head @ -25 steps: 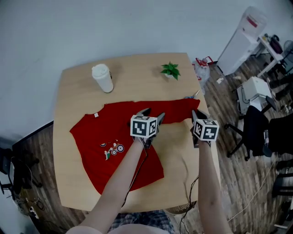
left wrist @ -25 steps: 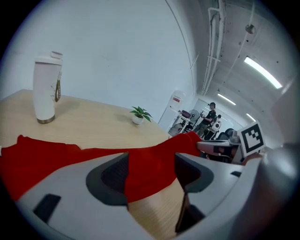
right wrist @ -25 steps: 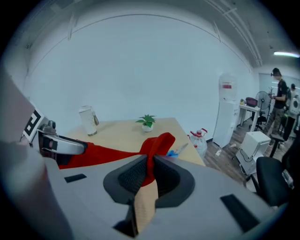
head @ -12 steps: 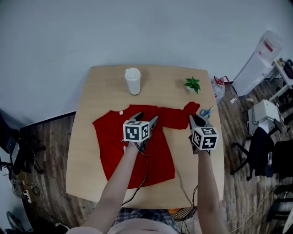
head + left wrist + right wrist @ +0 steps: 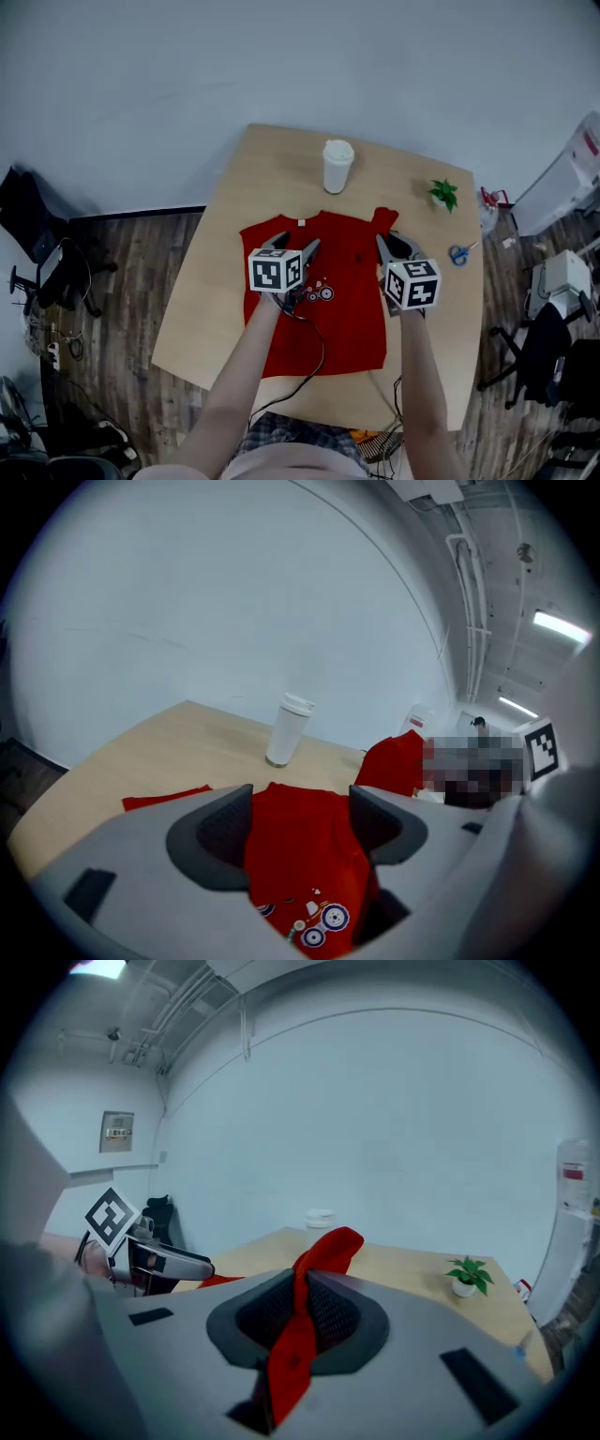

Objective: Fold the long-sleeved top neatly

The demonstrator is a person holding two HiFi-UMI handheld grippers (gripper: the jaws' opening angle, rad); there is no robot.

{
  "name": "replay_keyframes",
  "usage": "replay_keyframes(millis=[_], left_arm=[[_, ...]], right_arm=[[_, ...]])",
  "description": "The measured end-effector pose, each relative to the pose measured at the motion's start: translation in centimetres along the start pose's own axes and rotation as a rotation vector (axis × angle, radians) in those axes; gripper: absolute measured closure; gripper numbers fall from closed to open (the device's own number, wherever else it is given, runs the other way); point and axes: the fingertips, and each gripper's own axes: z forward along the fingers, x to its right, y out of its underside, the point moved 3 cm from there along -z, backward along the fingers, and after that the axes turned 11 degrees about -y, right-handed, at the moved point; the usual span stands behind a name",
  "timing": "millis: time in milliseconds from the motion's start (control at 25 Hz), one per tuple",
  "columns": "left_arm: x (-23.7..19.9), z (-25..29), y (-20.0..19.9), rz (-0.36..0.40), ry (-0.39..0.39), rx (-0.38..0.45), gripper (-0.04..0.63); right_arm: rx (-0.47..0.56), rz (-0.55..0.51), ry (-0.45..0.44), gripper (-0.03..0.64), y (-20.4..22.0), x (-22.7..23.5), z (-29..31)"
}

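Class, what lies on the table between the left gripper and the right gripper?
The red top, print side up, as the head view shows.

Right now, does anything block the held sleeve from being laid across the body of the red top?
Nothing visible does. The right gripper is shut on the sleeve above the top, whose front lies bare. The cup, plant and scissors sit off the cloth; the open left gripper hangs over its other side.

The wooden table [image 5: 206, 309] bears a red top [image 5: 356, 319], white cup [image 5: 337, 166], potted plant [image 5: 442, 195] and scissors [image 5: 458, 254].
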Motion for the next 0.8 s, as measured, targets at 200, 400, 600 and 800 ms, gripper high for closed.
replay_keyframes(millis=[200,400,600,800], left_arm=[[-4.3,-2.8,0.5,-0.034,-0.064,0.011,0.291],[-8.0,-5.4,1.4,-0.067,-0.121,0.019,0.291],[-11.5,-7.4,2.5,-0.101,-0.173,0.019,0.291],[-13.9,-8.3,3.9,-0.120,-0.199,0.010,0.291]], right_arm=[[-0.008,-0.044,-0.117,0.569,-1.3,-5.4,4.3],[-0.030,-0.083,-0.225,0.569,-1.4,-10.8,8.3],[-0.069,-0.105,-0.319,0.569,-0.5,-15.6,12.0],[-0.126,-0.113,-0.367,0.569,1.7,-18.5,15.4]])
